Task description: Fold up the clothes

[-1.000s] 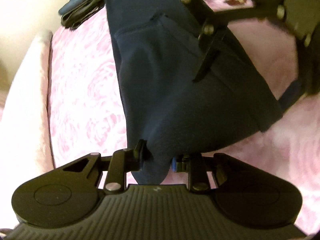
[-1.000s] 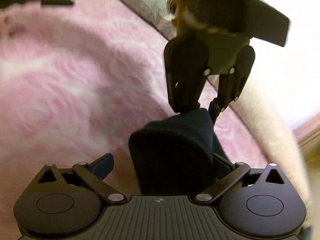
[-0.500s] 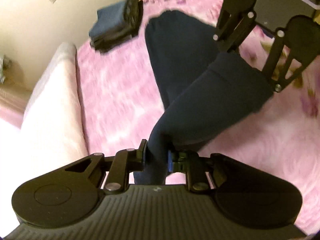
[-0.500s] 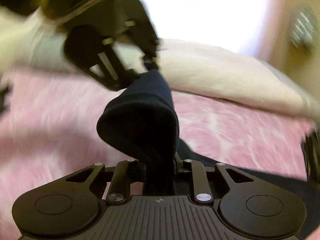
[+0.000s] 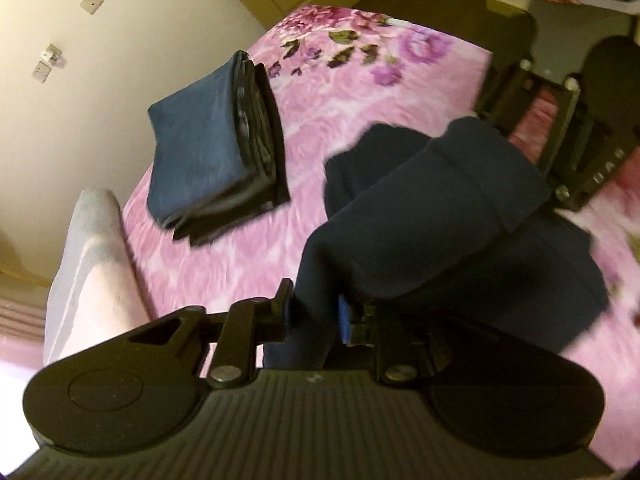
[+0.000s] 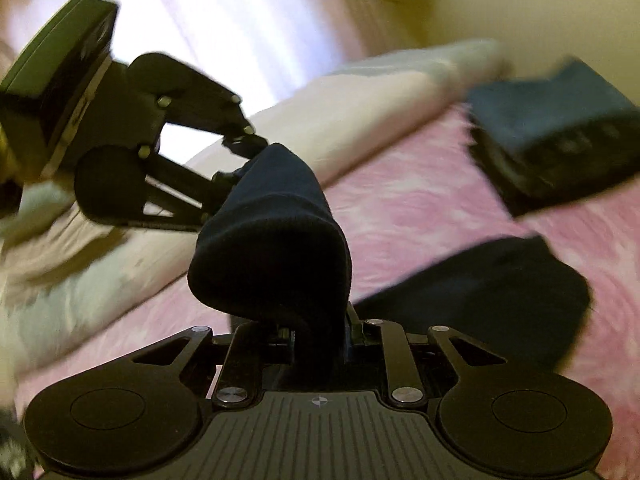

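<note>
In the left wrist view, the left gripper (image 5: 314, 314) has its jaws pressed together on a bunched edge of a navy garment (image 5: 424, 216). The cloth rises out of the pinch and stretches up and to the right as a thick fold with a hemmed band, reaching the right gripper (image 5: 548, 200), whose black linkages show at the right edge. Its fingertips are hidden behind the cloth, so its grip cannot be read from here. More of the garment hangs below the fold and lies on the pink floral blanket (image 5: 344, 100). Well apart, to the upper left, a stack of folded dark clothes (image 5: 216, 148) sits on the blanket, and a pale pillow (image 5: 92, 264) lies along the left edge. The blanket's right side is blurred.

In the right wrist view, the right gripper (image 6: 318, 334) pinches the navy garment (image 6: 276, 240) right at its jaws; the cloth bulges up into a rounded hump that hides the fingertips. The far end of the hump meets the left gripper (image 6: 244, 160), which comes in from the upper left and clamps the cloth. Another part of the garment lies on the blanket (image 6: 432, 200) to the right. The folded stack (image 6: 560, 128) is at the upper right, heavily blurred, with the pillow (image 6: 360, 116) behind.
</note>
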Tool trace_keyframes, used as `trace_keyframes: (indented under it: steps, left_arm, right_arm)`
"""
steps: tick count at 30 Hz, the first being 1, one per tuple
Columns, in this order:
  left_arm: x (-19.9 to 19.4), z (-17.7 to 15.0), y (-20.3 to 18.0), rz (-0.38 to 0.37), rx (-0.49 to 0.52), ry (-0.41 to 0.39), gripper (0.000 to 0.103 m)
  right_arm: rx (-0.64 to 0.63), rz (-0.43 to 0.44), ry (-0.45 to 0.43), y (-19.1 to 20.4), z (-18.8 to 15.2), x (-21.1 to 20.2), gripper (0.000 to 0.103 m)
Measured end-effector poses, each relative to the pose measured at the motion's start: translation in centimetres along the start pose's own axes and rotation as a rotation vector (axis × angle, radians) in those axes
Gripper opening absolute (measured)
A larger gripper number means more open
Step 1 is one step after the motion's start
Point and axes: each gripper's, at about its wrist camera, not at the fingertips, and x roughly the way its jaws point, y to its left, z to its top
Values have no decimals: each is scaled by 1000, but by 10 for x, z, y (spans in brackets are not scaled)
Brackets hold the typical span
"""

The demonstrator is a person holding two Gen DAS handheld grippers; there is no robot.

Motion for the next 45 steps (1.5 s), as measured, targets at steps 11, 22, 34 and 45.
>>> trace_keyframes:
  steps: [11,22,34,45]
  left_arm:
    - [107,13,34,-108,-336,86,48]
    - [155,-11,69,-294,-763,64,6]
    - [193,-3,61,-248,-762,108,24]
    - [87,-74,55,-103,-870,149,39]
  right_arm:
    - [448,-65,46,-138,-34,4,51]
    - [599,-55,-26,-159,-11,-14,18]
    - [625,-79,-9,-190,-21,-10,25]
    - [602,-133,20,-160,-25,-40,84]
